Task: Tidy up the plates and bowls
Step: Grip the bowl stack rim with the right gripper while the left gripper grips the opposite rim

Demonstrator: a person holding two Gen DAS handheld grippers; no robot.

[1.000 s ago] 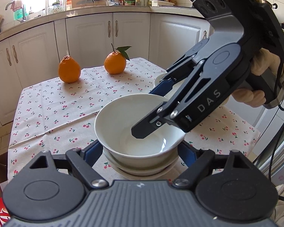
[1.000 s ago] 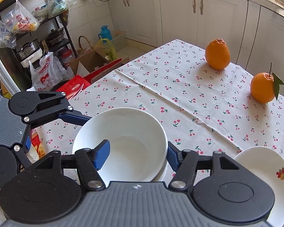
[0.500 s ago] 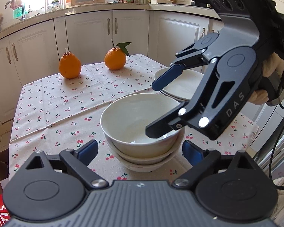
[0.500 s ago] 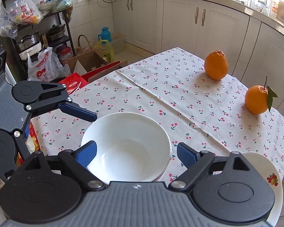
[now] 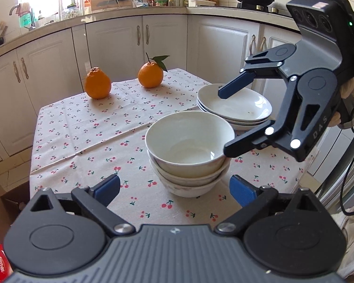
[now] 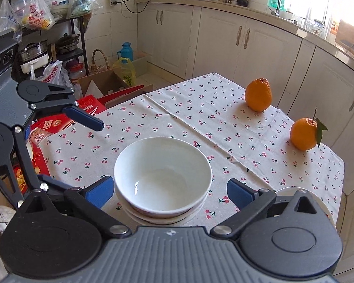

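Now both grippers are spread wide and empty: the left gripper [image 5: 174,188] sits just near of the bowls [image 5: 188,151], the right gripper [image 5: 229,118] to their right. Plates [image 5: 236,108] are stacked just beyond, oranges [image 5: 97,83] at the tablecloth's [image 5: 82,127] far edge.

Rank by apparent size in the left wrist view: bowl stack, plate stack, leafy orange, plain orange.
1. Bowl stack, though it sits nearest the camera.
2. Plate stack, close behind.
3. Plain orange and leafy orange: look alike, so unranked.
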